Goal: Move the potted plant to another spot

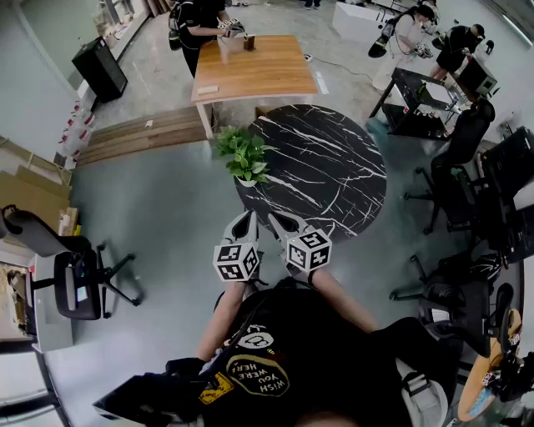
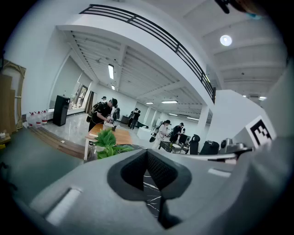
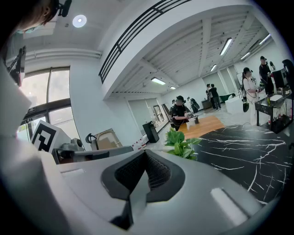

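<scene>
The potted plant [image 1: 243, 156], leafy green in a pale pot, stands at the left edge of a round black marble table [image 1: 334, 175]. My left gripper [image 1: 244, 220] and right gripper [image 1: 288, 222] hang side by side just short of the table's near edge, a little nearer than the plant and apart from it. Both are shut with nothing between the jaws. In the left gripper view the plant [image 2: 108, 142] shows beyond and left of the closed left gripper [image 2: 147, 155]. In the right gripper view the plant [image 3: 182, 143] stands ahead, right of the closed right gripper [image 3: 146, 155], with the marble top [image 3: 248, 151] stretching right.
A wooden table [image 1: 254, 71] stands behind the marble one, with a person [image 1: 200, 23] at its far end. Office chairs are at the left [image 1: 79, 279] and right [image 1: 459, 158]. More people work at a desk [image 1: 421, 87] at the back right. A black speaker [image 1: 100, 68] is at the far left.
</scene>
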Tool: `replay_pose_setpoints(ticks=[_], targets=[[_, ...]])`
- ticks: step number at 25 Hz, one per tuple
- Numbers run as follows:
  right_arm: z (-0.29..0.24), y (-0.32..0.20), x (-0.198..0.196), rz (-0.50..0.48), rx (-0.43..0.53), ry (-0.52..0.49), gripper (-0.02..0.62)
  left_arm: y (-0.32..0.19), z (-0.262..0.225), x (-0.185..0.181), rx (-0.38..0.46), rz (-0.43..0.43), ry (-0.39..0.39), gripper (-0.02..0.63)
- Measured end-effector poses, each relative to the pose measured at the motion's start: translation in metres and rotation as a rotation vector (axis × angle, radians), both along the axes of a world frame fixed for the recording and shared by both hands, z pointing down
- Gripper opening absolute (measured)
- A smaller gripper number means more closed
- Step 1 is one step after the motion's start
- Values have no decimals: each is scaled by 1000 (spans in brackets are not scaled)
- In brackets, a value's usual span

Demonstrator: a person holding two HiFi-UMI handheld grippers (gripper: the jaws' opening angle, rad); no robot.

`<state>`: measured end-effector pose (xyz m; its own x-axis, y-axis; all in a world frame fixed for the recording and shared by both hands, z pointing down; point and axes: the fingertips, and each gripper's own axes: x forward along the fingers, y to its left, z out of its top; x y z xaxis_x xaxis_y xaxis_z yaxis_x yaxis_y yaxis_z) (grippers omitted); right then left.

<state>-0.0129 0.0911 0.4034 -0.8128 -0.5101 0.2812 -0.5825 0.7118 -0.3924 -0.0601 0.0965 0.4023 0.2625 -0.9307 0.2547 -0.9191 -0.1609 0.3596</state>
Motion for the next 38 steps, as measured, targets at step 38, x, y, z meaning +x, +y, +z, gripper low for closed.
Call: replay_pose_setpoints(ticks=[38], targets=[[99,-63,-38,66,-80,70,2,-55,95,-63,-86,16,-24,3]])
